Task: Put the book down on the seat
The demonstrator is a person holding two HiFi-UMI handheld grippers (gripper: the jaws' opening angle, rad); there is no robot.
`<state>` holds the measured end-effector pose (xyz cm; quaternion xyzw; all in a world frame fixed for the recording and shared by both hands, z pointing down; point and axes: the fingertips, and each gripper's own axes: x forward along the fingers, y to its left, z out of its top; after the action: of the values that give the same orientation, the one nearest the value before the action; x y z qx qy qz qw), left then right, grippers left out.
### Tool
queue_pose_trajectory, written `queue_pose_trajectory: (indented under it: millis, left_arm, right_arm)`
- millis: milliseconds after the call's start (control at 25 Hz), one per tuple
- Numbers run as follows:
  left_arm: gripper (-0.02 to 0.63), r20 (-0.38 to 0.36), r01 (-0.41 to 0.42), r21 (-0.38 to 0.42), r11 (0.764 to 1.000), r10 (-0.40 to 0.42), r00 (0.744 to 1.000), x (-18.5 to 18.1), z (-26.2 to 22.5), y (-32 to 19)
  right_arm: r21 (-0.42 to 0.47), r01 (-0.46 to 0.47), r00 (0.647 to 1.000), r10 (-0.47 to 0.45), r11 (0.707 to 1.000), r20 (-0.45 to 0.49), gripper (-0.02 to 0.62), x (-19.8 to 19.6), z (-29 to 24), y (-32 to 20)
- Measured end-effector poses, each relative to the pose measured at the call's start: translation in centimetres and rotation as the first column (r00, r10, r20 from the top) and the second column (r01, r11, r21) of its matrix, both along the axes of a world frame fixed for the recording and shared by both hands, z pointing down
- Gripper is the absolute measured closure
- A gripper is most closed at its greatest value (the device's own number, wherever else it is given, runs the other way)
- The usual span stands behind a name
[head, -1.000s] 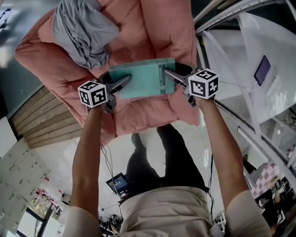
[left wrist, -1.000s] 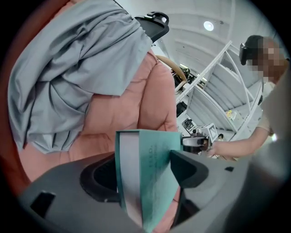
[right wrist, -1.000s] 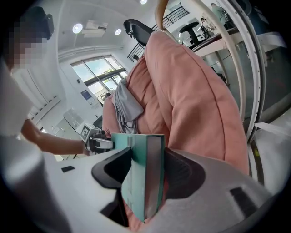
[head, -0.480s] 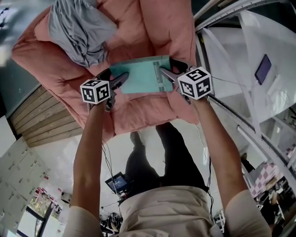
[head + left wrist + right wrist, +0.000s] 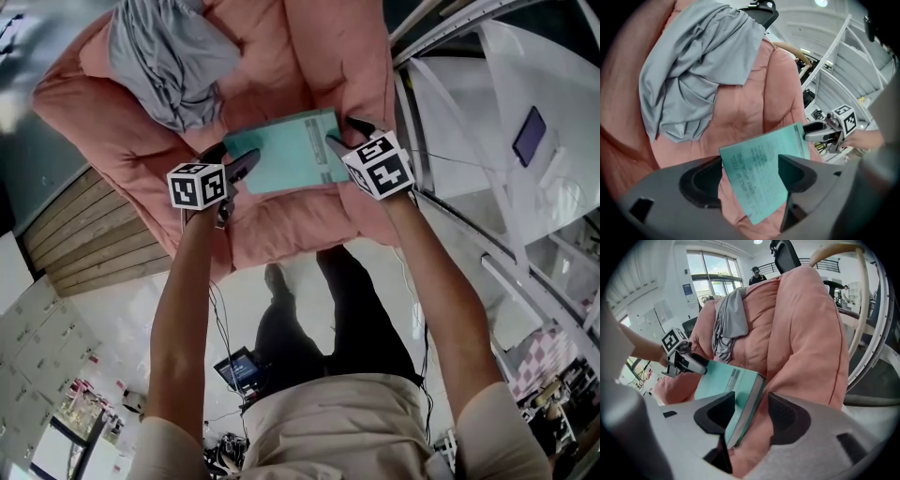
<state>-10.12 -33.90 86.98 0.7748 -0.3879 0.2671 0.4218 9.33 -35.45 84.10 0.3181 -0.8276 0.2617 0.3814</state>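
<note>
The book (image 5: 286,152) has tipped further onto the seat (image 5: 309,220), long axis 9-to-3. Your left gripper (image 5: 234,157), jaws just opening wide, straddles its 9 o'clock end; your right gripper (image 5: 343,133) straddles the 3 o'clock edge, not pinching.

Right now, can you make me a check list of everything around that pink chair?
Surface: pink padded seat.
Job's things: teal book rests tilted on the seat.
Clutter: grey cloth draped over the seat's top.
Grippers: left gripper open, its fingers have just been opening, book's corner between them, not squeezed; right gripper open, book's edge between its fingers.
Cables: thin cable hangs under the left arm.
Surroundings: white frame beside the seat, wood planks, shiny floor.
</note>
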Motion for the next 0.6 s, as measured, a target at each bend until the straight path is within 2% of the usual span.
queue_pose_trajectory:
  millis: [240, 400, 600]
  left_arm:
    - [0.259, 0.109, 0.026, 0.024, 0.999, -0.029, 0.994, -1.7, -1.9, 0.6]
    - [0.259, 0.085, 0.03, 0.074, 0.997, -0.036, 0.996, -1.7, -5.3, 0.7]
    - [0.261, 0.033, 0.03, 0.172, 0.985, -0.036, 0.999, -1.5, -11.7, 1.0]
  right_arm:
    - [0.006, -0.014, 1.0, 0.014, 1.0, 0.002, 0.387, 0.3, -1.7, 0.6]
    - [0.027, -0.02, 1.0, 0.02, 0.999, 0.014, 0.39, 0.1, -4.2, 1.4]
    - [0.071, -0.038, 0.998, 0.035, 0.997, 0.053, 0.405, -0.6, -9.2, 2.5]
